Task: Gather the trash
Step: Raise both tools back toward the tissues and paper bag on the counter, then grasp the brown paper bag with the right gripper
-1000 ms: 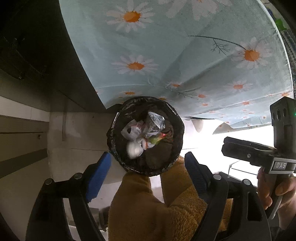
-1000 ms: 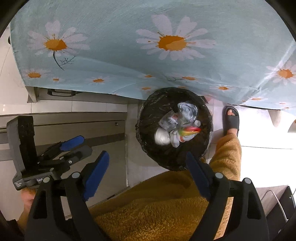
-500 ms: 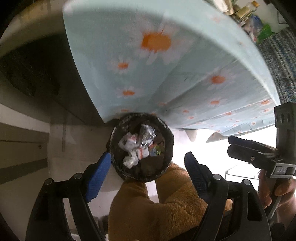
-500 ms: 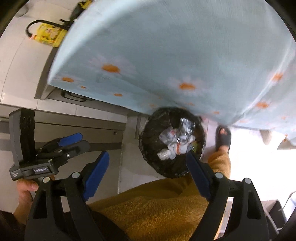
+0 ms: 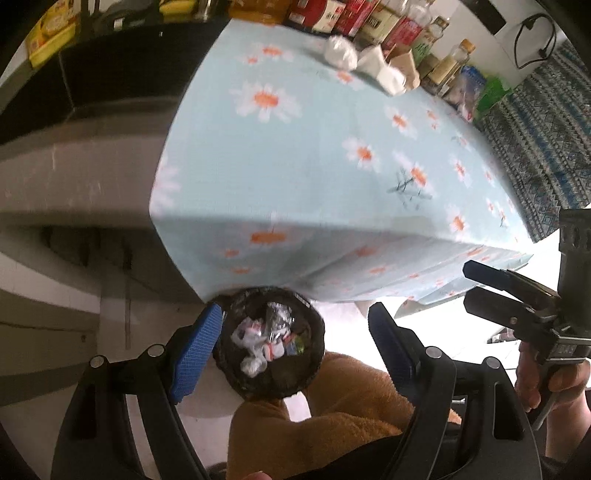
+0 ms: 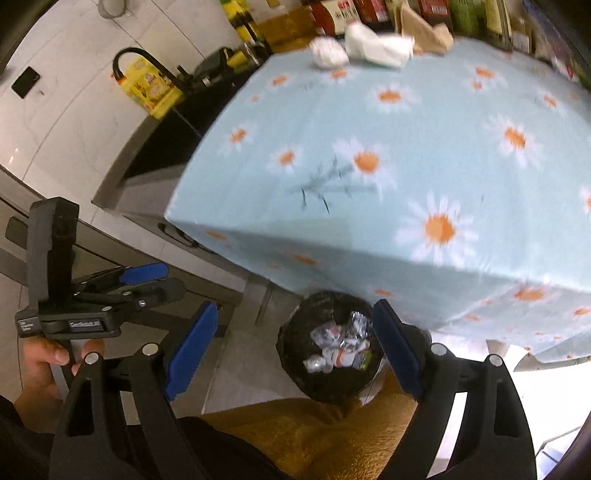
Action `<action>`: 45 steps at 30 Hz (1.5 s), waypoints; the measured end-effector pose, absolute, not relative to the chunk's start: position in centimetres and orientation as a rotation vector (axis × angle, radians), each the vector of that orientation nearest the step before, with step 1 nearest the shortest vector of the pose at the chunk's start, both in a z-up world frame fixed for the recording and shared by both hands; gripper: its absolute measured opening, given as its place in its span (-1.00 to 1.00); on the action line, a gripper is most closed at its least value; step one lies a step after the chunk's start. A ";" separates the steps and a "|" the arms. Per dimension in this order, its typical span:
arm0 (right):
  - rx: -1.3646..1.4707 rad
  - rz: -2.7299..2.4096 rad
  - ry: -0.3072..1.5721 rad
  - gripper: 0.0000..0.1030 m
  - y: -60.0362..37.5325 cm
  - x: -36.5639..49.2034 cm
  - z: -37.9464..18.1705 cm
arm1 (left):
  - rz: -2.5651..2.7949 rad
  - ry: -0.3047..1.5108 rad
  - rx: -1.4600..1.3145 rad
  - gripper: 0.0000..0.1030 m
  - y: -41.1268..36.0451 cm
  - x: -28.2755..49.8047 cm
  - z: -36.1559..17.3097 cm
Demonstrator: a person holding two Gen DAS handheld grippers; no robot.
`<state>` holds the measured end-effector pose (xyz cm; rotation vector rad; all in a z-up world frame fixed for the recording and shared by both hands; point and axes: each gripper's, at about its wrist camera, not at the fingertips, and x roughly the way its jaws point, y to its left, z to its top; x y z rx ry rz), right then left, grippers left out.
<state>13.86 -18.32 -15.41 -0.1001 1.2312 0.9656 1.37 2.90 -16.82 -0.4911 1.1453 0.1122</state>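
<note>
Lying crumpled at the table's far edge, the white trash (image 5: 341, 51) sits against a row of bottles (image 5: 369, 22); the lined bin (image 5: 271, 341) stands on the floor below the near edge; left gripper (image 5: 291, 345) and right gripper (image 6: 295, 350), both spread and empty, risk toppling bottles when reaching.

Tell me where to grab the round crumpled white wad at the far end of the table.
Straddle the crumpled white wad across its middle, coming straight down from above. It looks like a compact ball lying alone on the tablecloth, with bottles close behind, so a low approach seems more crowded.
</note>
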 end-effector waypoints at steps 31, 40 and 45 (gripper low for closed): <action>-0.306 1.053 0.893 0.89 -14.9 42.5 -7.5 | 0.508 0.917 -0.538 0.87 3.5 8.5 -8.9; -0.276 1.084 1.128 0.89 -11.7 49.1 -15.2 | 0.576 0.942 -0.549 0.87 2.0 12.1 -9.4; -0.287 1.137 1.150 0.89 -10.2 50.6 -16.2 | 0.590 0.950 -0.566 0.87 0.8 13.4 -9.7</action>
